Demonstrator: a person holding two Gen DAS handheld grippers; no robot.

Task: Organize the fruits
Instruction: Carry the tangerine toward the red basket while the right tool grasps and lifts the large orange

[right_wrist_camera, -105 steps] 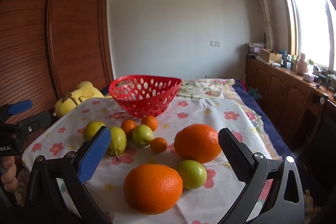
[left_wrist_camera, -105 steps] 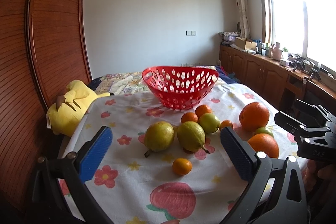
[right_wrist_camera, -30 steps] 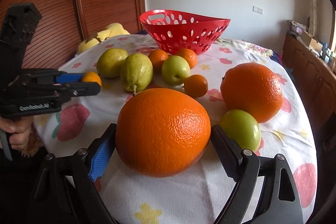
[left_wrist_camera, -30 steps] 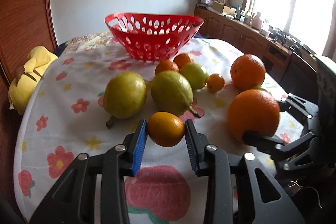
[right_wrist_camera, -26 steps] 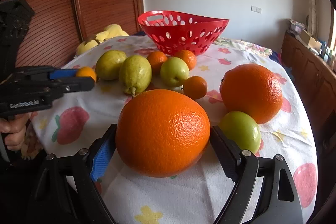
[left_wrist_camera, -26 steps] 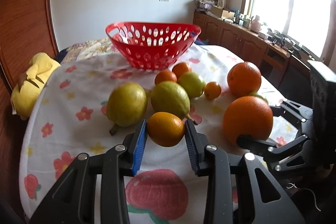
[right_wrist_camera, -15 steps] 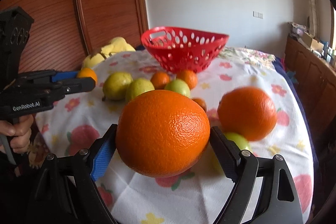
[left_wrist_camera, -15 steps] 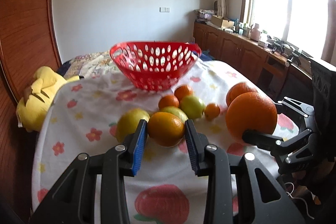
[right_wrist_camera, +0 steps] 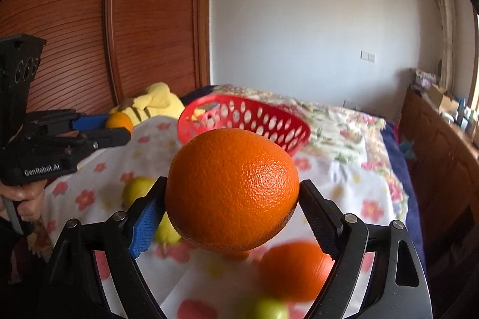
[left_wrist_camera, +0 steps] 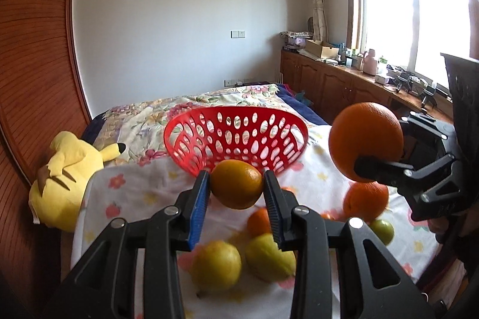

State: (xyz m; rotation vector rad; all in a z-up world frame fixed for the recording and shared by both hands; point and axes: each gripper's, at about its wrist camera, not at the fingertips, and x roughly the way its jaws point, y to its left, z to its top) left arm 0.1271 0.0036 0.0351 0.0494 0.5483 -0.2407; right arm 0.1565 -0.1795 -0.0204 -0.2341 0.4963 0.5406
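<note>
The left gripper (left_wrist_camera: 236, 188) is clamped on a small round orange citrus fruit (left_wrist_camera: 236, 184), held in the air in front of the red perforated plastic basket (left_wrist_camera: 236, 136). The right gripper (right_wrist_camera: 232, 206), spread wide, grips a large round orange (right_wrist_camera: 232, 190) above the floral-clothed counter (right_wrist_camera: 344, 169).

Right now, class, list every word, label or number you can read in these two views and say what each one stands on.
"GenRobot.AI": white lettering on the black body of the left tool, seen in the right wrist view.
Nothing else is readable in either view.
</note>
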